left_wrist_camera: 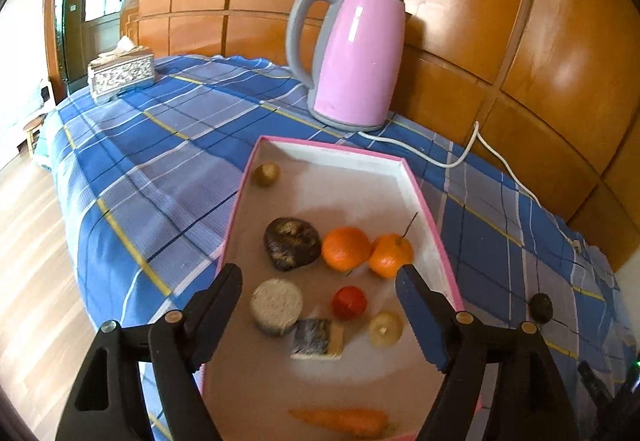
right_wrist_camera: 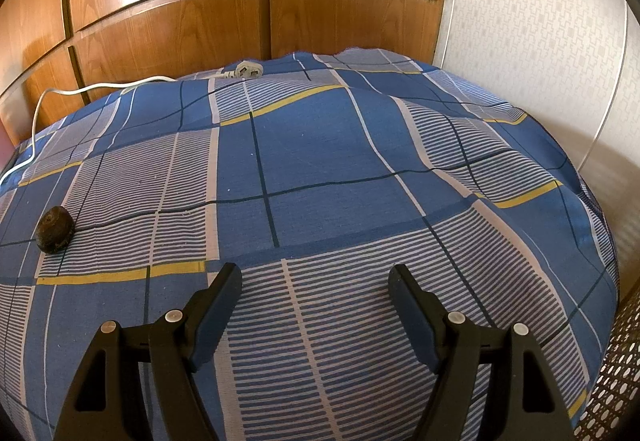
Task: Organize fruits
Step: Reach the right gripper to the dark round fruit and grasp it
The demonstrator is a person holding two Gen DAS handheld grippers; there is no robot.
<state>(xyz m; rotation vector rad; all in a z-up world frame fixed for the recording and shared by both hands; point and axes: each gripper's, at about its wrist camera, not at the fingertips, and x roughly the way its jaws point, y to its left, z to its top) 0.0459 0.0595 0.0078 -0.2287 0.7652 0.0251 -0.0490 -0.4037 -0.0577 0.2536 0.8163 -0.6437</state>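
A pink-rimmed white tray (left_wrist_camera: 430, 225) lies on the blue checked cloth. In it sit two oranges (left_wrist_camera: 346, 248) (left_wrist_camera: 390, 255), a dark brown round fruit (left_wrist_camera: 291, 243), a small red fruit (left_wrist_camera: 349, 302), two small yellowish fruits (left_wrist_camera: 267, 173) (left_wrist_camera: 385, 327), a pale round piece (left_wrist_camera: 276, 305), a striped block (left_wrist_camera: 318, 339) and a carrot (left_wrist_camera: 340, 421). My left gripper (left_wrist_camera: 319, 277) hangs open above the tray with nothing between its fingers. A small dark fruit (left_wrist_camera: 541, 307) (right_wrist_camera: 54, 229) lies on the cloth outside the tray. My right gripper (right_wrist_camera: 316, 277) stands open over bare cloth, right of that fruit.
A pink kettle (left_wrist_camera: 352, 57) stands behind the tray; its white cord (left_wrist_camera: 460, 157) and plug (right_wrist_camera: 246, 69) trail along the wooden wall. A patterned tissue box (left_wrist_camera: 120, 75) sits at the far left corner. The cloth drops off at the left and right edges.
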